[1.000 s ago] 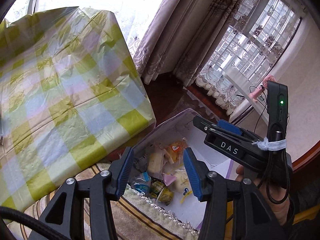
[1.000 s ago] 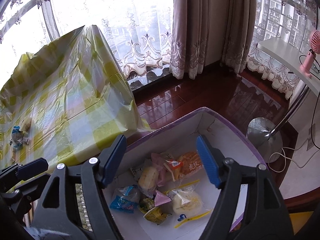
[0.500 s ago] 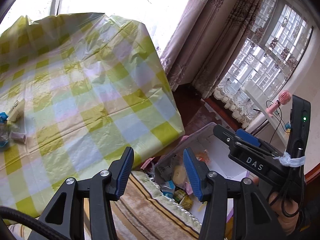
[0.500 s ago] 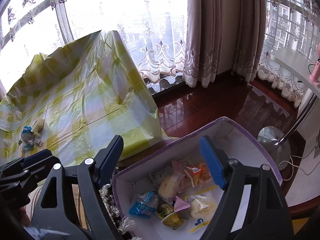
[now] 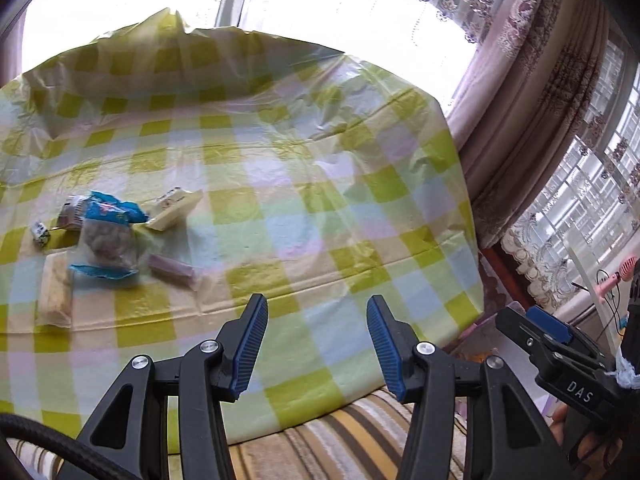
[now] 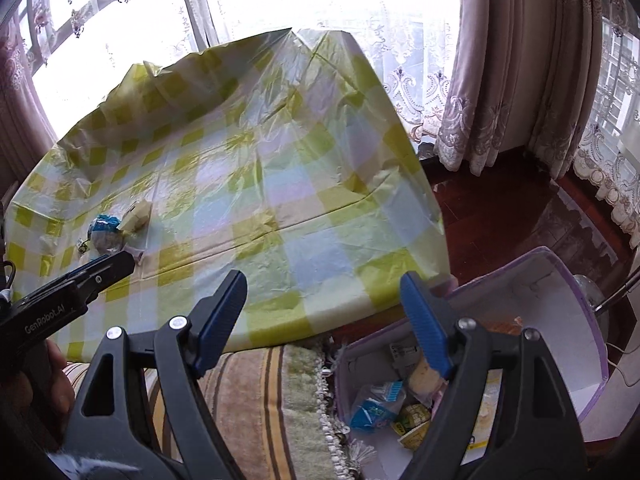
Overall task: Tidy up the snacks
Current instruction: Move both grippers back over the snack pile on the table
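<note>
The left tool (image 5: pixel 316 344) is spread wide with nothing between its blue pads, held above the near edge of the tabletop (image 5: pixel 304 184) and aimed across its checked plastic cover. The right tool (image 6: pixel 324 320) is likewise wide open and empty, over the tabletop's near right corner.

Toward the tabletop's left edge a small cluster of snacks is left: a blue-and-clear bag (image 5: pixel 107 240), a cream packet (image 5: pixel 174 208) just behind it, a purple wrapped stick (image 5: pixel 172 270) just beside it on the near side, a pale bar (image 5: pixel 56 292) to the left and 2 small pieces at the far left that are too small to name.

Below the near right corner, the purple-rimmed box (image 6: pixel 576 280) sits on the floor and already holds several wrapped snacks (image 6: pixel 400 400).

Judging by this, the sorting looks partly done: a good share is boxed, about 6 items remain, and neither tool has started a pick.
</note>
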`<state>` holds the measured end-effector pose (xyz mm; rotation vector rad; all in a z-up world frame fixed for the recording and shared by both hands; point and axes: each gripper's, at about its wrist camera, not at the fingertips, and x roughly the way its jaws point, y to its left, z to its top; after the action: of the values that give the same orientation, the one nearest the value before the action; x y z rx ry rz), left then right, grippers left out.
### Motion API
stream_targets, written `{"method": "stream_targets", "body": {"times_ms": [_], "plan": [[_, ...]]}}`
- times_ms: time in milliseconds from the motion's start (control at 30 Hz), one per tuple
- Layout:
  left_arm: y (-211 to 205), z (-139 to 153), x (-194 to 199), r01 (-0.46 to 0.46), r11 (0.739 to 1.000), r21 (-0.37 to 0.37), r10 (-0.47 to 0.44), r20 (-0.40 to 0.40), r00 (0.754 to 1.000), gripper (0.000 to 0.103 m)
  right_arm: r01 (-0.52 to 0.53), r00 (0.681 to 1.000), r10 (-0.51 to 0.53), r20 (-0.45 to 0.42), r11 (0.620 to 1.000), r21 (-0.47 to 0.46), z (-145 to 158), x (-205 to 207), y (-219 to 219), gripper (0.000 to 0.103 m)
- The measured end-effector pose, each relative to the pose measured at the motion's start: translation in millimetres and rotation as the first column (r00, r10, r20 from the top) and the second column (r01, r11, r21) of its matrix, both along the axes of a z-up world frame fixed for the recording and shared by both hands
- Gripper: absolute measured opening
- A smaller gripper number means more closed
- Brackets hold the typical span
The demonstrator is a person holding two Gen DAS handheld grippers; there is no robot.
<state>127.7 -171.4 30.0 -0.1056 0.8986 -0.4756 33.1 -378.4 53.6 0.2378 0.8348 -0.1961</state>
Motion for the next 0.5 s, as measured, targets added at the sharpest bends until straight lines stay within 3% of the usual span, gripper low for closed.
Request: {"method": "stream_targets", "body": {"times_ms": [200,500], "plan": [[51.1,-7.7,14.4,-0.135,0.991,0.020,0.135,-0.013,0.991,0.053,-0.093,0.996,0.093,0.008,0.996,0.006,-3.7,19.9,41.4,0.081],[117.9,-18.7,27.3,-0.294,0.955,0.044,0.296,-0.041,0.954,0.053,-0.196,0.981,0.196,-0.003,0.980,-0.040,-8.7,43.7,89.1,0.081]]}}
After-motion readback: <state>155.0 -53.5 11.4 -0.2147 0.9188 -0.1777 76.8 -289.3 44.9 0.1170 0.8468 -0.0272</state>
